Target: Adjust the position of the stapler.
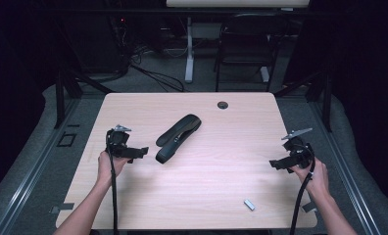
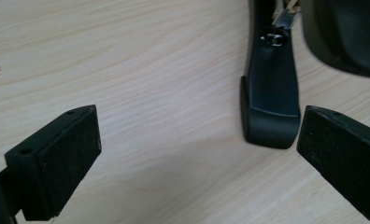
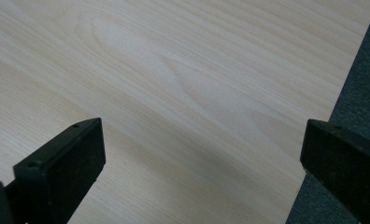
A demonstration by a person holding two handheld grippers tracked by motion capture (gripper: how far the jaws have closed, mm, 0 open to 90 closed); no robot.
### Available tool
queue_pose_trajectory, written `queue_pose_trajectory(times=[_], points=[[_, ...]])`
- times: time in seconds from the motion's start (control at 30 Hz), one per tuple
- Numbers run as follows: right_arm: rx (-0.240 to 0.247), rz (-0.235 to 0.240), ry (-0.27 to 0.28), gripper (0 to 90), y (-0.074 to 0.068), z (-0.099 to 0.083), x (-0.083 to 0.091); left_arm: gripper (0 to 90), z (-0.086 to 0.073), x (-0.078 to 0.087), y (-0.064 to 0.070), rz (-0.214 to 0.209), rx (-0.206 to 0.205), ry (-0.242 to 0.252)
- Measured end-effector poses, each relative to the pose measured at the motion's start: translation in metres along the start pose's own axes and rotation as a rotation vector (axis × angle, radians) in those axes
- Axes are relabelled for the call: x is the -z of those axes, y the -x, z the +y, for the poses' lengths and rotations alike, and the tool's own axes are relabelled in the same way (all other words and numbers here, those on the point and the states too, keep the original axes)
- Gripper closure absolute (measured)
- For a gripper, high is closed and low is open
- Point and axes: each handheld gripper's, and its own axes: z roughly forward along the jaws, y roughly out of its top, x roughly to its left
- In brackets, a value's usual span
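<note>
Left claw (image 1: 142, 152) spread wide, levelled at near end of black stapler (image 1: 177, 138) lying mid-tabletop (image 1: 206, 196), apparently for grasp. Right claw (image 1: 274, 164) wide, idle near right edge.

wooden table (image 1: 192, 191), small staple strip (image 1: 250, 204) — black chair (image 1: 246, 41)

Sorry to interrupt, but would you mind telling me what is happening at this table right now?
A person sits at a wooden table with a two-jaw gripper in each hand. The left gripper is open, its jaws pointed at a black stapler that lies swung open at mid-table; it is close to the stapler's near end but not touching it. The right gripper is open too, held above bare wood near the right edge. A small strip of staples lies near the front edge, untouched.
</note>
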Motion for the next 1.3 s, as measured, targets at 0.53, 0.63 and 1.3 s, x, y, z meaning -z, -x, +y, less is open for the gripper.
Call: queue_pose_trajectory(times=[0.53, 0.63, 1.3], points=[[-0.029, 0.033, -0.004, 0.0, 0.003, 0.0, -0.002, 0.0, 0.028, -0.01, 0.032, -0.084, -0.061, 0.031], [-0.024, 0.022, -0.009, 0.0, 0.002, 0.0, -0.002, 0.3, 0.033, -0.014, 0.039, -0.093, -0.083, 0.031], [-0.019, 0.01, -0.023, 0.9, -0.002, 0.0, -0.004, 36.9, 0.043, -0.034, 0.053, -0.088, -0.117, 0.045]])
